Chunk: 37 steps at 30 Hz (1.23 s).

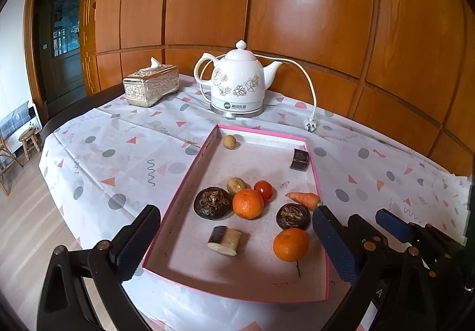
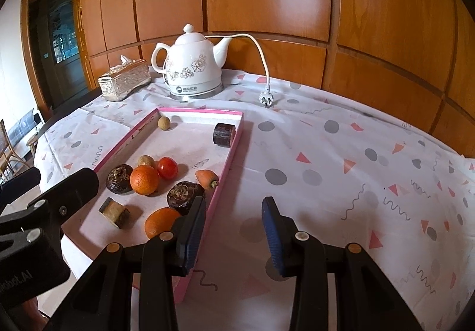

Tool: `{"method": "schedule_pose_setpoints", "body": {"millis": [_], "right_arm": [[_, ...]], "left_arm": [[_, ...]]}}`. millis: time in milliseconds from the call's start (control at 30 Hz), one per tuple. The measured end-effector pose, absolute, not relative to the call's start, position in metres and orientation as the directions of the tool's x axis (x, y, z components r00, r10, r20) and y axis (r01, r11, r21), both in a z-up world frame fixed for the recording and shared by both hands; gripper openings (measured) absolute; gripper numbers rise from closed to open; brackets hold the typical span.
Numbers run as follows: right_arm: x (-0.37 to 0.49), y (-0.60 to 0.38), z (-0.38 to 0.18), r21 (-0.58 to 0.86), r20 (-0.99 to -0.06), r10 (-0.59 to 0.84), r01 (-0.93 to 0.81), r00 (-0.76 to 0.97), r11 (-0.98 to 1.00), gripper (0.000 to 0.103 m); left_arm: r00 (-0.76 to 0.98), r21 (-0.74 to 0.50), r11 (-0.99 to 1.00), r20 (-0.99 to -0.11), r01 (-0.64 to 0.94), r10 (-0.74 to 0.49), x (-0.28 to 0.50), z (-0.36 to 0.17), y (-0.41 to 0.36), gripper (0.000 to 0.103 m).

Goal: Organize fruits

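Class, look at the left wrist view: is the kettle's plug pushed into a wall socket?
No. The plug lies loose on the tablecloth, at the end of the cord from the kettle.

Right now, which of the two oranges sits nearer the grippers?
The orange at the tray's near end, alone, beside the right gripper. The other orange lies farther back, among the tomato and dark fruit.

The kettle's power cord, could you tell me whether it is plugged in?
Unplugged: the plug lies loose on the tablecloth.
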State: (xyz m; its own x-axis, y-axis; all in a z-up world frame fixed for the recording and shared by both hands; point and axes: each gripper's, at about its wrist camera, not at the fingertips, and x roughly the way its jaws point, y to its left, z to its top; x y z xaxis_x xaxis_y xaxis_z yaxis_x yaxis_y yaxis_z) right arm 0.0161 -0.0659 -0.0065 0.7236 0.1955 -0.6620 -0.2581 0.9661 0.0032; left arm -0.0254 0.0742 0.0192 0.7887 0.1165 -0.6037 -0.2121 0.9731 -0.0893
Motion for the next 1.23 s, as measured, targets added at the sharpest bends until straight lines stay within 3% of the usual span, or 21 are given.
{"method": "schedule_pose_setpoints", "body": {"millis": [1233], "right_arm": [[0.011,-0.064,-0.007,-0.025,-0.656,0.188,-0.271,0.731,0.962,0.039]], "left_arm": [[0.795,-0.098,0.96,-0.587,-0.261,0.156,-0.032,0.02,0.087,0.103]]}}
